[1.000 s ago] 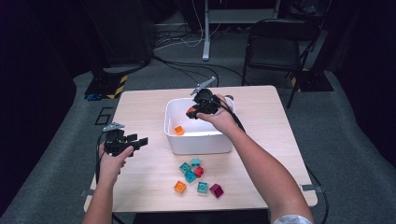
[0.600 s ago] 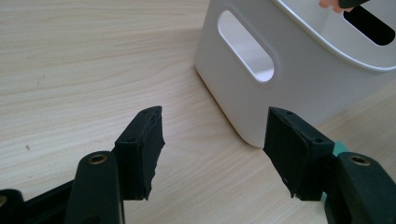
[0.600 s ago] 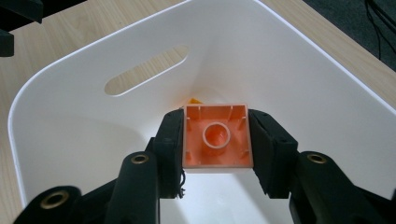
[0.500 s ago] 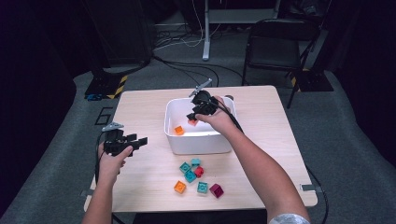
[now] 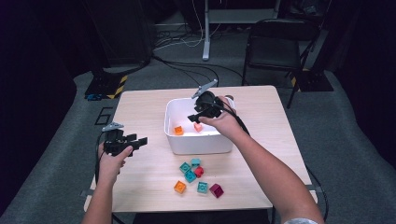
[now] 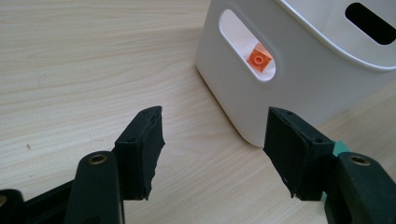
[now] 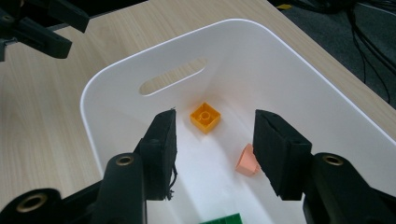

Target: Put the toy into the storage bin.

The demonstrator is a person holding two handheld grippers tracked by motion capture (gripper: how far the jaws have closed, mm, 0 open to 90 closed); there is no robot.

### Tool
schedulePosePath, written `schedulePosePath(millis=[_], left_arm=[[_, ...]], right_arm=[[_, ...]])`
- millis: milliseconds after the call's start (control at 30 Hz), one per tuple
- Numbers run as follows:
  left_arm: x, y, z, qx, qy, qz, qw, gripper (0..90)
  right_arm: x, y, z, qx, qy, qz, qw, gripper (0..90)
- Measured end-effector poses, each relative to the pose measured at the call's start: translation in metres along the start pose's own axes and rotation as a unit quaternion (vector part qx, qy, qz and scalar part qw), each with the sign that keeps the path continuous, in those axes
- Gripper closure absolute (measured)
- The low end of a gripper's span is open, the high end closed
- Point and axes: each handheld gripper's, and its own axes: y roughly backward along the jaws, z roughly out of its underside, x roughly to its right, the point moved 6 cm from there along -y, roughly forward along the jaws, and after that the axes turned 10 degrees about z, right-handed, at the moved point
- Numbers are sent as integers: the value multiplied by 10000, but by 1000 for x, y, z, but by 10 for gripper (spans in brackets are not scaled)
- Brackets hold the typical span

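Hovering over the white bin [image 5: 198,140], the right gripper [image 5: 198,116] has its jaws spread apart with nothing between them. Below it inside the bin lie two bricks that can be counted from above: one orange brick [image 7: 205,116] just ahead of the jaws and one pale pink brick [image 7: 247,161] close against the inner face of its right-hand jaw, tilted on an edge. A sliver of a green brick [image 7: 224,219] also shows at the bin floor beneath the gripper. The bin is smooth, glossy plastic with rounded corners and slotted handle cut-outs.

The left gripper [image 5: 135,142] rests low over the wooden table [image 5: 140,107], well apart from the other one, jaws open and empty; the bin's corner stands just ahead of its right-hand jaw, the orange brick visible through the handle slot.

Six loose bricks [image 5: 196,175] sit clustered on the table nearer the person than the bin: three teal, one red, one orange, one dark magenta. All are square, studded plastic pieces.
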Motion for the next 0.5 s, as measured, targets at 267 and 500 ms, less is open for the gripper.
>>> schedulePosePath(millis=[267,500], left_arm=[[0,-1,1,-50,-15,-4,10000,371],[1,-3,1,-35,-18,-27,10000,370]], right_arm=[[-10,32,6,119,24,-40,9999,488],[-19,48,10,211,103,-67,9997,487]])
